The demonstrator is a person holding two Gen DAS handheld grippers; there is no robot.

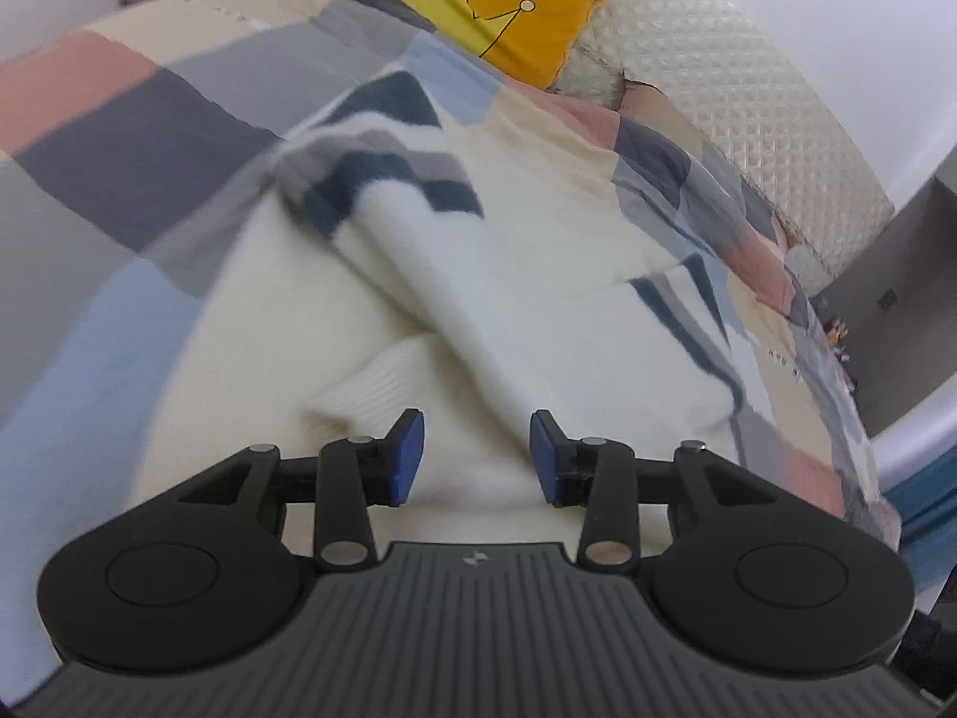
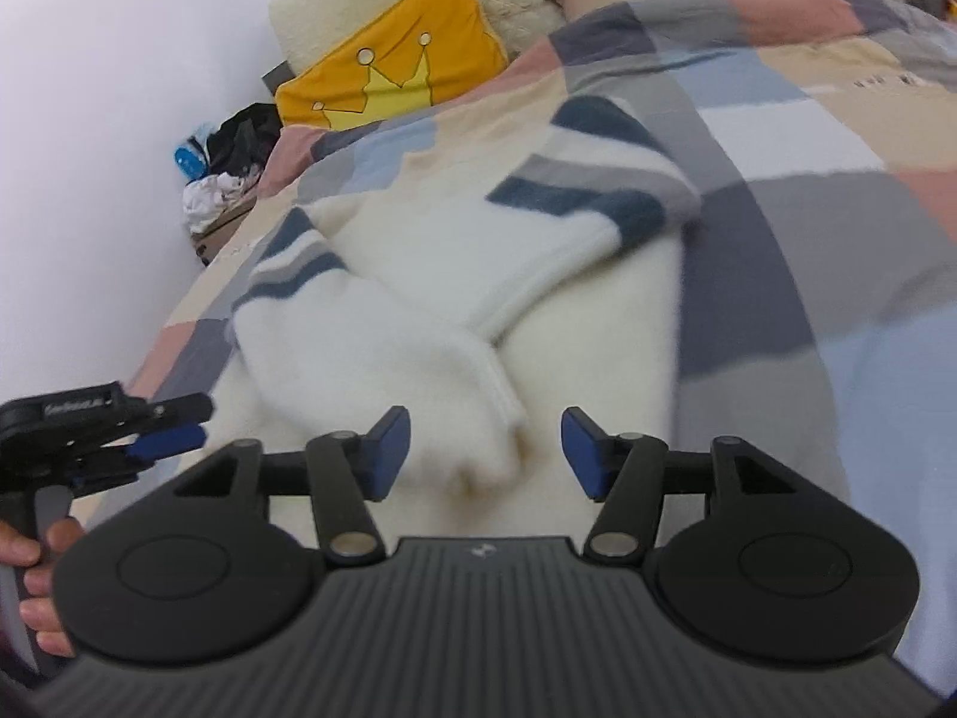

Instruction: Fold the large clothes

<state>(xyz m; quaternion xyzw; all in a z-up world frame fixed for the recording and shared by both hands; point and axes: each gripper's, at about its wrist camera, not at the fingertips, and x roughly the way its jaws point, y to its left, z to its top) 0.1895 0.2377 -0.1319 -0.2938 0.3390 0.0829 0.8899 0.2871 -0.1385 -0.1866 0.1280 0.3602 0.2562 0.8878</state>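
A cream knit sweater [image 1: 538, 227] with navy and grey stripes on its sleeves lies on the bed, both sleeves folded inward and crossing over the body. My left gripper [image 1: 478, 458] hangs open just above the near part of the sweater, and a sleeve [image 1: 478, 323] runs down toward the gap between its blue pads [image 1: 410, 458] without touching them. My right gripper [image 2: 485, 452] is open too. A sleeve cuff [image 2: 478, 461] lies below the gap, clear of the pads. The left gripper [image 2: 167, 440] also shows at the left edge of the right wrist view, held by a hand [image 2: 42, 562].
The sweater rests on a patchwork duvet [image 1: 119, 137] of pink, grey, blue and beige squares. A yellow crown cushion [image 1: 496, 0] and a cream quilted headboard [image 1: 747, 90] are at the far end. Clutter [image 2: 227, 161] sits by the wall, and a grey cabinet [image 1: 915, 275] stands at the right.
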